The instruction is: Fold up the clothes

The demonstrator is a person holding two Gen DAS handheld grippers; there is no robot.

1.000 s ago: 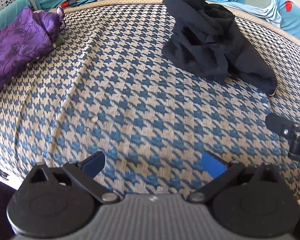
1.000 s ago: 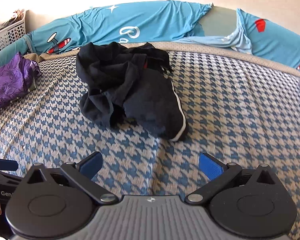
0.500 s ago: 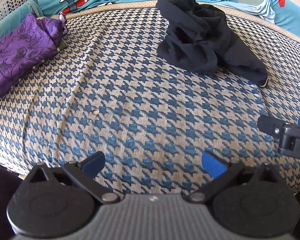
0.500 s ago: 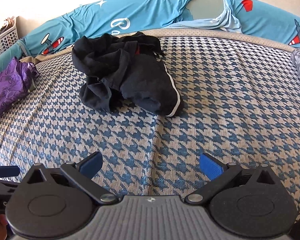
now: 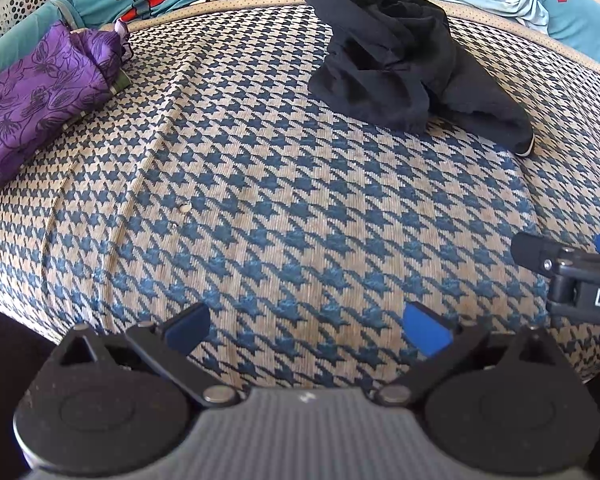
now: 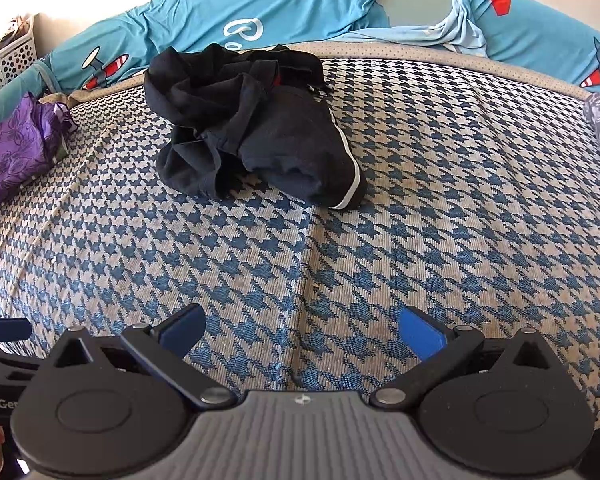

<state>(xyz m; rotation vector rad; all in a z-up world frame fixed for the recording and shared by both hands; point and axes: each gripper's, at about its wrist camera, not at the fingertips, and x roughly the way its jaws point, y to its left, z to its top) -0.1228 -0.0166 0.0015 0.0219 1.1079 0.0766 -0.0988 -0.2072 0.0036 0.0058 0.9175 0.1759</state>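
Crumpled black garment (image 6: 252, 128) on the far part of the houndstooth mattress (image 6: 420, 220), well apart from both grippers. Left gripper (image 5: 306, 326) and right gripper (image 6: 302, 330) hover near the front edge, fingers spread, empty. Its white-trimmed end points right-forward.

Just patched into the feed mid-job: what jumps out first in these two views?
A crumpled black garment with a white stripe lies bunched at the far middle of the blue houndstooth mattress, untouched. A purple floral cloth sits at the left edge. Both the left gripper and right gripper hover open and empty near the front edge.
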